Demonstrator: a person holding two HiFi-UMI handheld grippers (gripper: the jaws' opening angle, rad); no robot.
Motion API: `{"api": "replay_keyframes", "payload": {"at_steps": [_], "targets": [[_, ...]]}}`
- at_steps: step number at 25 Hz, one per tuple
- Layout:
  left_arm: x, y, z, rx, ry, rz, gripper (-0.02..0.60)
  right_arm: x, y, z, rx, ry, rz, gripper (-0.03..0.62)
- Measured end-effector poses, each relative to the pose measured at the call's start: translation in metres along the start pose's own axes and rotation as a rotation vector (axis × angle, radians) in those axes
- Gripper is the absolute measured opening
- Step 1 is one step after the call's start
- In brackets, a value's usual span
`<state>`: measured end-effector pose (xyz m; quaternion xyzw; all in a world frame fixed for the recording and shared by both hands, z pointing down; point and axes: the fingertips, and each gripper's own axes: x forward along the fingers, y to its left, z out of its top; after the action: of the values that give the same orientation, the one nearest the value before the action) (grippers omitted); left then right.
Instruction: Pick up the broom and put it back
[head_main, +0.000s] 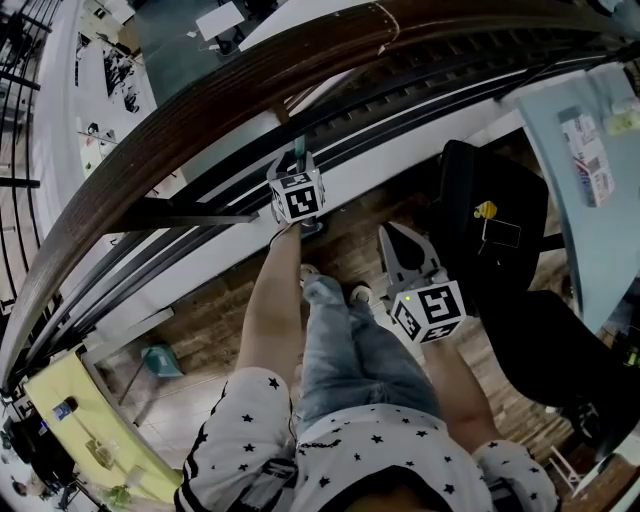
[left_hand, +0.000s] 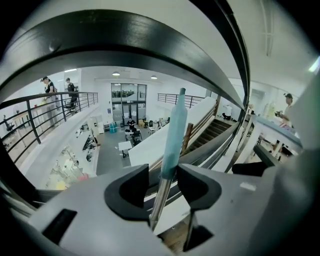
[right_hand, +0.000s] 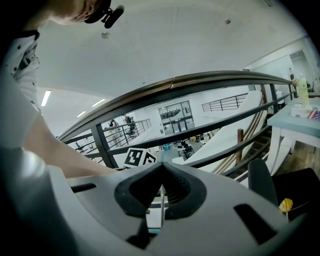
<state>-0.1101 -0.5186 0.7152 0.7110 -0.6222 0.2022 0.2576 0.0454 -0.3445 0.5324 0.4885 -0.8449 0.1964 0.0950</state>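
The broom shows only as its handle: a teal grip (left_hand: 174, 137) on a metal shaft (left_hand: 159, 200), standing upright against the railing. Its green tip (head_main: 298, 150) pokes up just past the marker cube in the head view. My left gripper (left_hand: 162, 187) is open, and the shaft runs between its dark pads (left_hand: 131, 192) with a gap on each side. The left gripper (head_main: 299, 170) is held out at the railing at arm's length. My right gripper (right_hand: 161, 172) is shut with nothing in it. It hangs lower and to the right (head_main: 397, 245), above the person's jeans. The broom's head is hidden.
A wood-topped black railing (head_main: 200, 100) curves across in front, with an open hall far below. A black chair (head_main: 500, 230) and a pale blue table (head_main: 600, 200) stand at the right. At the lower left are a yellow table (head_main: 80, 420) and a teal object (head_main: 160, 360) on the floor.
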Motion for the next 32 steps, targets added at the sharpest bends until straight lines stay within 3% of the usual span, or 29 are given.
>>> {"api": "replay_keyframes", "payload": {"at_steps": [20,27,32], "targets": [[-0.041,-0.022,-0.001,-0.02,-0.028,0.025,0.177,-0.037,-0.004,0.0,-0.025,-0.022,0.021,-0.006],[-0.088,-0.039,0.009,-0.048,-0.101,0.03,0.054,-0.064,0.004,0.004,-0.031,-0.034,0.036,-0.006],[-0.137,-0.05,0.02,-0.061,-0.154,-0.001,0.014,-0.085,0.016,0.01,-0.042,-0.048,0.045,-0.006]]}}
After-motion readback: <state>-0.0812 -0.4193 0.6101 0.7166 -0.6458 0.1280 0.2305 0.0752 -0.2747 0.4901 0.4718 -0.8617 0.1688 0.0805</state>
